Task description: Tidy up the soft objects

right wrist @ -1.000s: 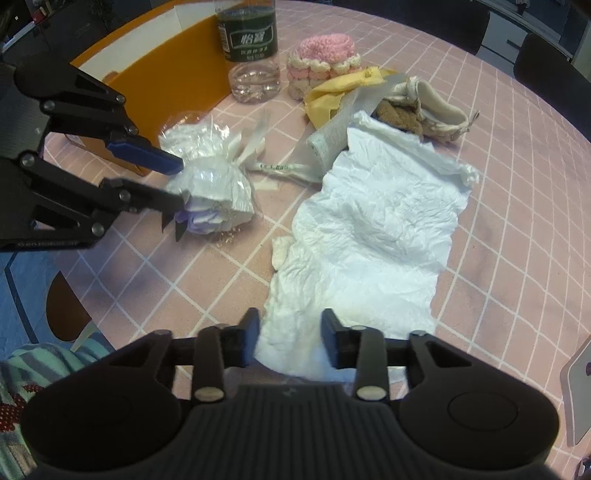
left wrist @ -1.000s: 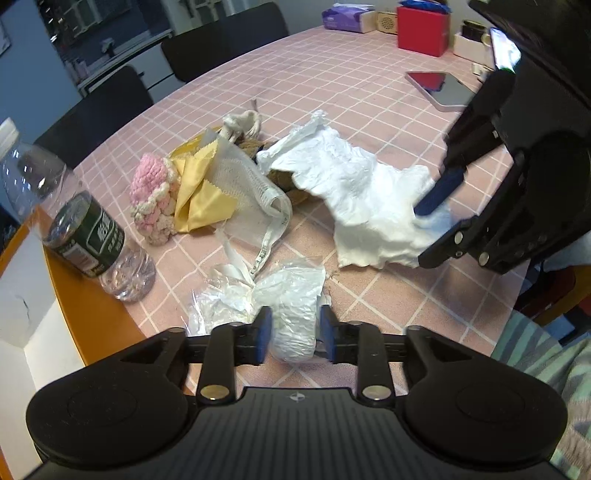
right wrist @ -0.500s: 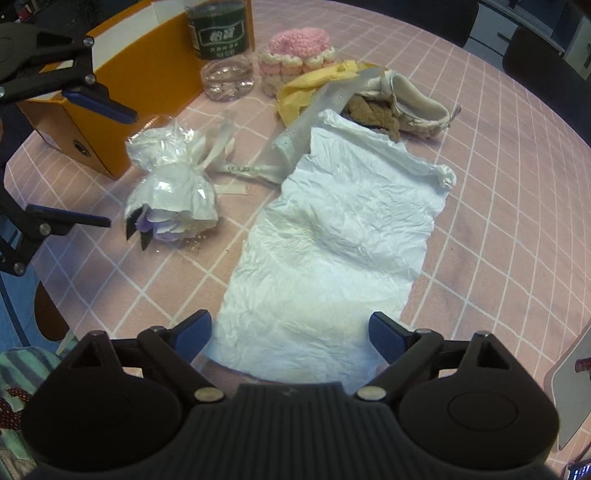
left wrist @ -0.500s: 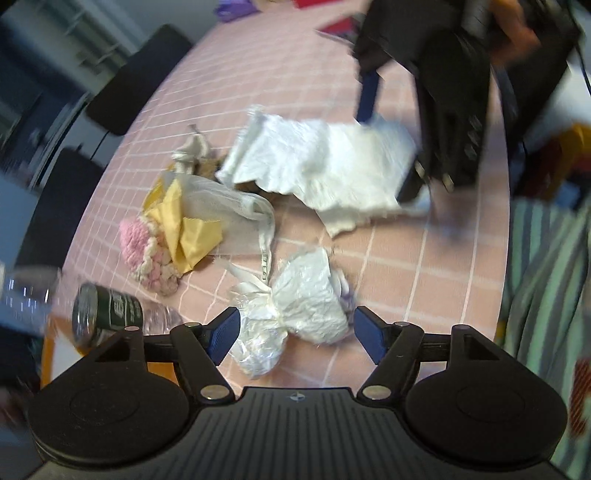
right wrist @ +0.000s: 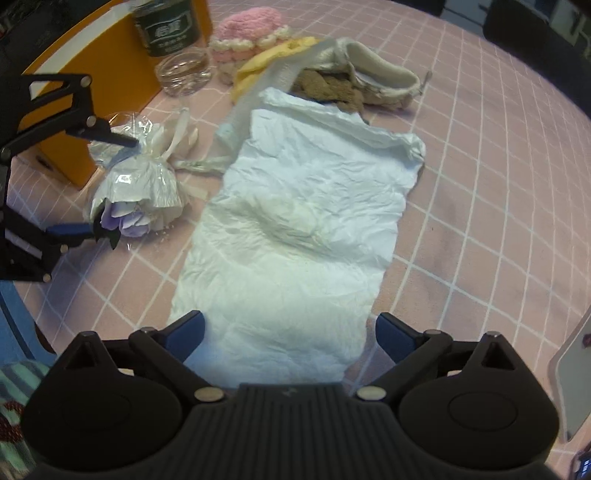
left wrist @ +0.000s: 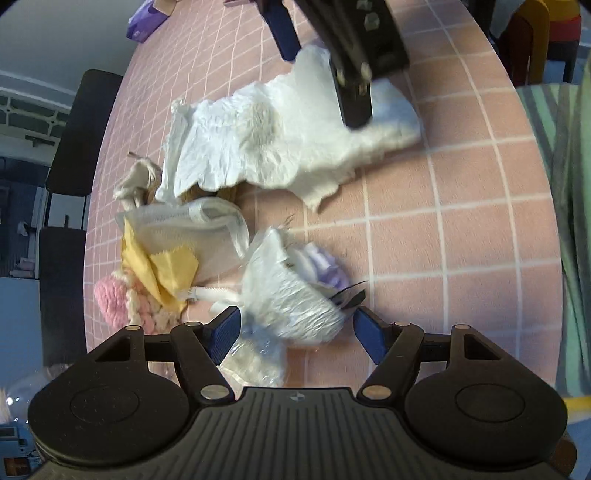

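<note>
A bouquet wrapped in clear film point(left wrist: 291, 295), with a purple flower showing, lies on the pink checked table between the pads of my left gripper point(left wrist: 297, 332). Those pads stand apart from it, open. The right wrist view shows the same bouquet point(right wrist: 140, 188) with the left gripper point(right wrist: 110, 184) straddling it. A crinkled white sheet point(right wrist: 303, 206) lies flat, its near end between the opening jaws of my right gripper point(right wrist: 290, 332), untouched by the pads. In the left wrist view the right gripper point(left wrist: 319, 74) hangs over the white sheet point(left wrist: 266, 136).
Behind the sheet sit a pink crocheted hat point(right wrist: 247, 29), a yellow cloth point(right wrist: 266, 59), a white mesh bag point(left wrist: 173, 229), a beige pouch point(right wrist: 376, 81) and a brown lump point(right wrist: 325, 88). A water bottle point(right wrist: 170, 33) and an orange box point(right wrist: 92, 74) stand at the left edge.
Both grippers have gone from shut to open: the left let go of the bouquet, rolled and sank over it. The right released the white sheet, which now lies flat.
</note>
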The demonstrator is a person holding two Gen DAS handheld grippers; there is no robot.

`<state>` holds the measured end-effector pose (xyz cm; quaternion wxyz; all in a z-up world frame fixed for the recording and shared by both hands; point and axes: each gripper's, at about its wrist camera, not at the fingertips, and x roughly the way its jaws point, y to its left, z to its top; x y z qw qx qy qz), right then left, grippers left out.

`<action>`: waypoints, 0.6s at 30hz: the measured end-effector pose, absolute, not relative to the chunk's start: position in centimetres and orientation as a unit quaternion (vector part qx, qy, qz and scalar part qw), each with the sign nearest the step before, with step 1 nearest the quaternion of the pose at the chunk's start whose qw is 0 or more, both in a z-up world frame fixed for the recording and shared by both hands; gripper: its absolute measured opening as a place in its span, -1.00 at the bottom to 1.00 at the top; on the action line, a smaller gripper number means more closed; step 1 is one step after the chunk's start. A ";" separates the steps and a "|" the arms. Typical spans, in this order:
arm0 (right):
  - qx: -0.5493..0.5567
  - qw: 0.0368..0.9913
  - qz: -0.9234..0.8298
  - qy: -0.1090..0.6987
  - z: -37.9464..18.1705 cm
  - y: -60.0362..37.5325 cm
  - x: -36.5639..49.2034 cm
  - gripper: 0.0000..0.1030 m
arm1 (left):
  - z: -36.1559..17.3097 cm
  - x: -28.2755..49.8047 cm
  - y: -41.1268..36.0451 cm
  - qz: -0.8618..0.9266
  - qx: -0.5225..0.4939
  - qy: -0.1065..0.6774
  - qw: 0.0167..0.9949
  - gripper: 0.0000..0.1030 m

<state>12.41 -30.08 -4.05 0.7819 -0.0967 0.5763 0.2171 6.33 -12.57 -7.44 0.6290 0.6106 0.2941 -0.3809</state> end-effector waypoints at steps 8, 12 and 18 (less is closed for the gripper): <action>-0.078 0.783 0.219 0.578 -5.4 -29.3 13.3 0.92 | -6.9 7.7 -13.7 -0.367 0.565 0.312 0.670 0.49; -0.112 0.789 0.220 0.563 -5.3 -28.4 12.4 0.85 | -6.7 8.3 -14.0 -0.357 0.545 0.323 0.686 0.39; -0.127 0.798 0.228 0.544 -4.6 -28.2 11.5 0.33 | -6.9 7.9 -14.5 -0.351 0.549 0.316 0.690 0.41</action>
